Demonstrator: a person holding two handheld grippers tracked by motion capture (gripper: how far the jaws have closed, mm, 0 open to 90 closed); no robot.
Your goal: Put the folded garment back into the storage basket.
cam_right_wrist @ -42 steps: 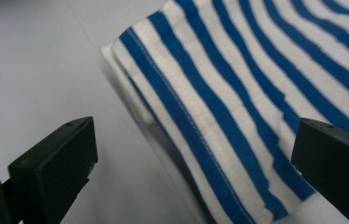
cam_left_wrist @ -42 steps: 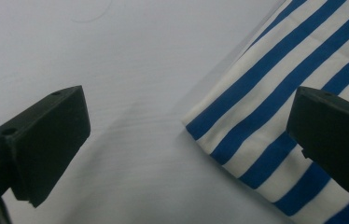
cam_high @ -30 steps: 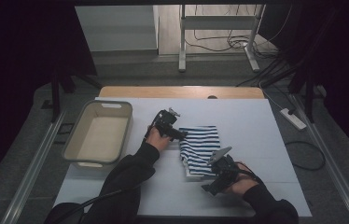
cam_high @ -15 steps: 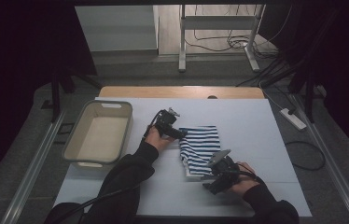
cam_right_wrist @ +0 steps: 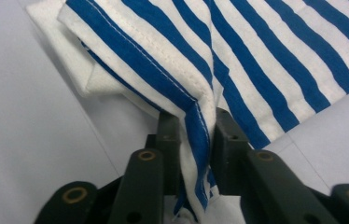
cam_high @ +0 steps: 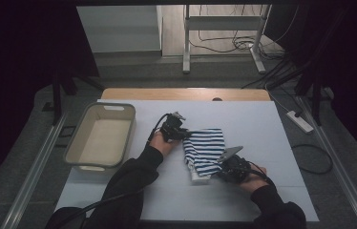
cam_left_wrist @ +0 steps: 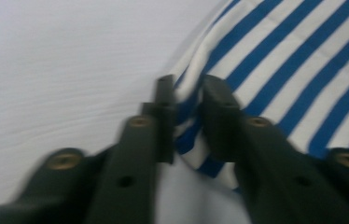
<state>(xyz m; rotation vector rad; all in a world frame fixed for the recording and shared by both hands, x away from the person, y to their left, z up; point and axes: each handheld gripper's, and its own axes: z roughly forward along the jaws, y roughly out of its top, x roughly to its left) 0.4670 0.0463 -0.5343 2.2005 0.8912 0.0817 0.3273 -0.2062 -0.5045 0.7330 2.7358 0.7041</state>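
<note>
Striped blue-and-white cloth lies folded mid-table on the white tabletop, right of the beige tub. Left gripper has just closed; its jaws pinch a bunched fold at the cloth's far-left edge. Right gripper has also just closed, clamped on a stitched hem at the near-right corner. Left view is motion-blurred and the layer count is hard to make out. Fabric is soft knit with even stripes, and a plain white layer pokes out underneath.
</note>
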